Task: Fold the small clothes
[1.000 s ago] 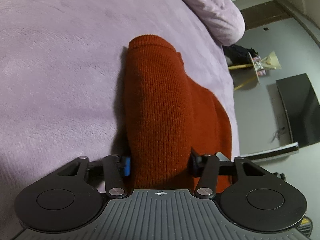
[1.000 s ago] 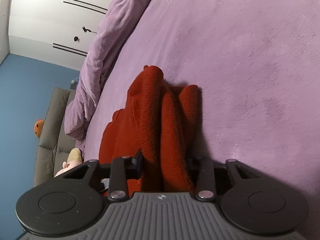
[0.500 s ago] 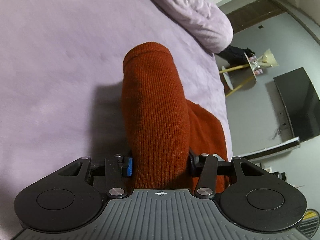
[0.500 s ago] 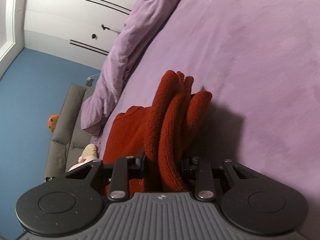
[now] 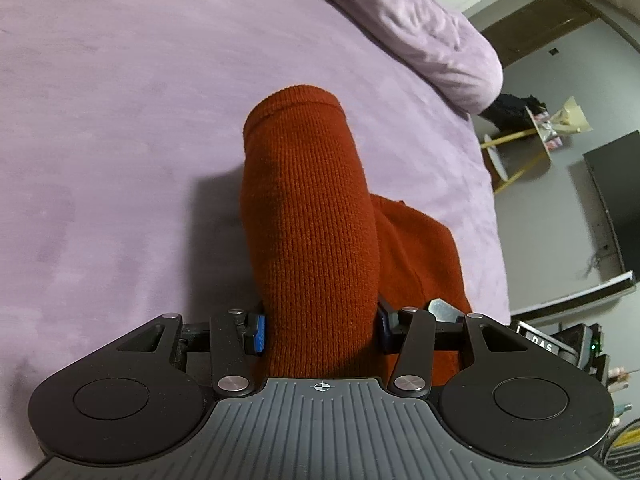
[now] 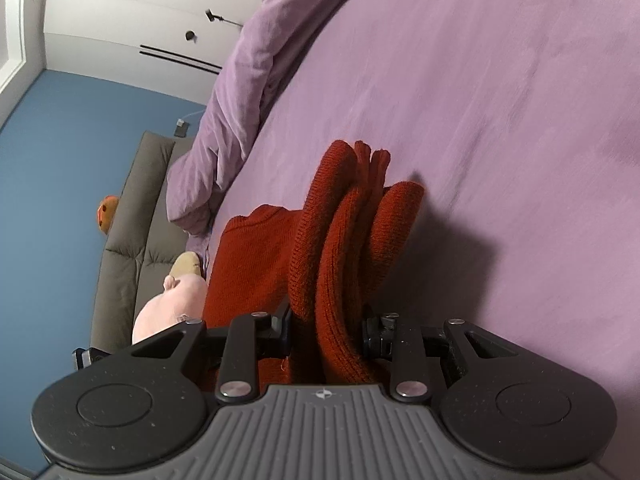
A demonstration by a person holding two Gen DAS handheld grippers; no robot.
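A: What does the left gripper (image 5: 320,334) have hold of?

B: A thick fold of the rust-red knitted garment (image 5: 316,216). The blue pad (image 5: 259,334) presses into the knit on 1 side and the dark pad on the other, so the jaws are clamped on the cloth with a wide bundle between them.

A: And the right gripper (image 6: 326,330)?

B: It is clamped on the same garment (image 6: 344,248), on a narrower bunch. About 3 ridges of knit stand up between its fingers (image 6: 374,334), gathered and creased, with a flatter panel of the cloth spreading toward the left of that view.

A: Where is the garment in relation to the bed?

B: Over the purple bedspread (image 5: 120,120). The gripped parts are raised off it and cast a dark shadow on the cover beside each bundle. In the left wrist view the rest of the cloth trails toward the bed's right edge; whether that part touches the cover cannot be told.

A: Anything else around?

B: A bunched purple duvet (image 6: 240,92) lies along the far edge of the bed. Beyond the bed are a grey sofa (image 6: 128,240) against a blue wall (image 6: 60,152), a pink soft toy (image 6: 172,308) and, in the left wrist view, a dark screen (image 5: 616,200).
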